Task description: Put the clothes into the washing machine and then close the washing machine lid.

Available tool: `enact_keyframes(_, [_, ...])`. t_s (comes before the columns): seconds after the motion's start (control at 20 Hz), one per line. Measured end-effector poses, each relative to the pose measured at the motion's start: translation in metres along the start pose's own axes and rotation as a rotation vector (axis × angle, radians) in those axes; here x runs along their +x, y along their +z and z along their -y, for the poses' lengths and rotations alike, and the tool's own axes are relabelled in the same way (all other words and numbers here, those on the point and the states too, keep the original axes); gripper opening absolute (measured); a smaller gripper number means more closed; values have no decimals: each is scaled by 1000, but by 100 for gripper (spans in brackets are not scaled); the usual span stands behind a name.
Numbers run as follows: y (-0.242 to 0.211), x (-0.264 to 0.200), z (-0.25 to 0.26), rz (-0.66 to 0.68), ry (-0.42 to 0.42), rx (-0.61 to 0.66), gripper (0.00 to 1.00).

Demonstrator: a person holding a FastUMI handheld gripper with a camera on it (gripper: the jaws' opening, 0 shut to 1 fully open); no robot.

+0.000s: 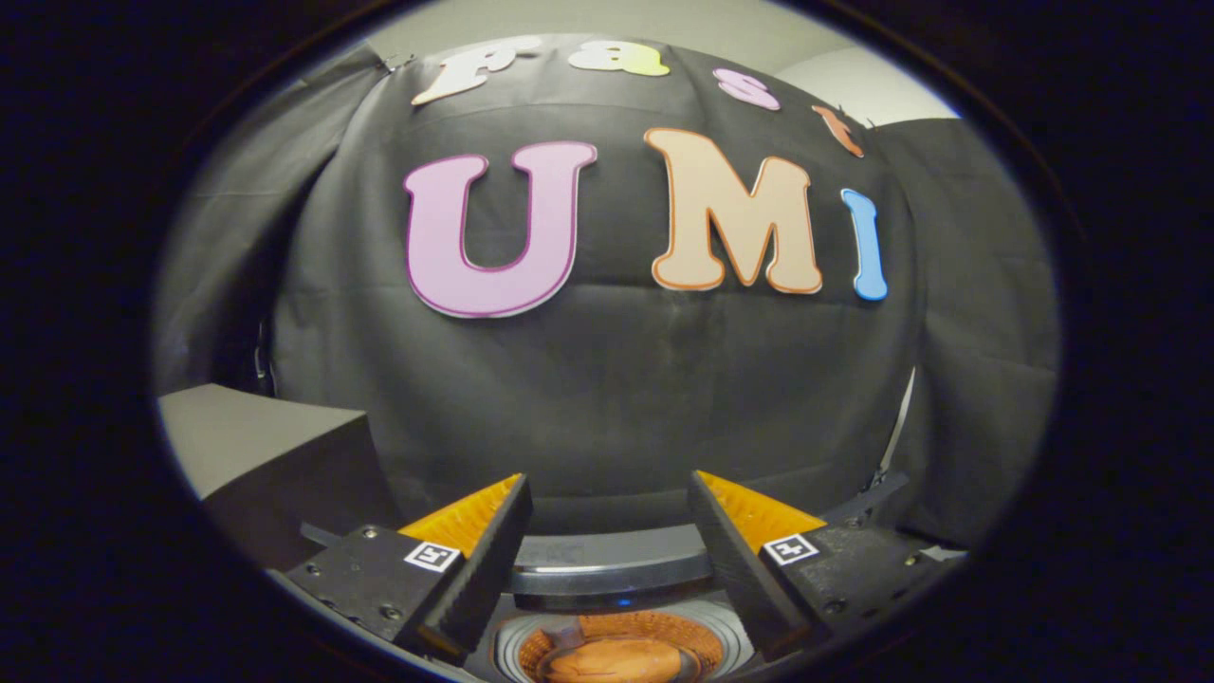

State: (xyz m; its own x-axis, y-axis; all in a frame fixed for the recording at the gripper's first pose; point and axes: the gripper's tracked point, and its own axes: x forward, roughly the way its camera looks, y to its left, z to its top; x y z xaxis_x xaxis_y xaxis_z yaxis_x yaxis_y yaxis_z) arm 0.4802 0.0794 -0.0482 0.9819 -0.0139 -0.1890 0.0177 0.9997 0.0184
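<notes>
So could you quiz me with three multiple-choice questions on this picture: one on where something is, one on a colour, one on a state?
1. Where is the washing machine's round opening?
A. below, between the tongs' fingers
B. on the grey box
C. hanging on the wall

2. What colour is the cloth inside the drum?
A. blue
B. orange
C. white

3. How are the tongs?
A. clamped on cloth
B. shut, empty
C. open, holding nothing

Answers: 1 A, the ringed opening sits low between the two fingers. 2 B, the orange cloth lies inside the drum. 3 C, a wide gap separates the fingers, nothing in it.
</notes>
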Motion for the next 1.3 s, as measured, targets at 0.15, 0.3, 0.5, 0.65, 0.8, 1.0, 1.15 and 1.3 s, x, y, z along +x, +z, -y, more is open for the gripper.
enact_keyframes(0.15, [-64, -11, 11, -179, -52, 87, 98])
enact_keyframes(0.3, [-83, -14, 14, -188, -47, 109, 97])
enact_keyframes(0.5, [-95, -22, 22, -206, -59, 114, 97])
enact_keyframes(0.65, [-103, -31, 28, -213, -69, 129, 98])
enact_keyframes(0.8, [-112, -40, 32, -229, -69, 123, 97])
enact_keyframes(1.0, [-124, -66, 32, -239, -47, 96, 98])
enact_keyframes(1.15, [-124, -89, 35, -238, -41, 73, 98])
enact_keyframes(1.3, [-114, -113, 46, -222, -55, 28, 98])
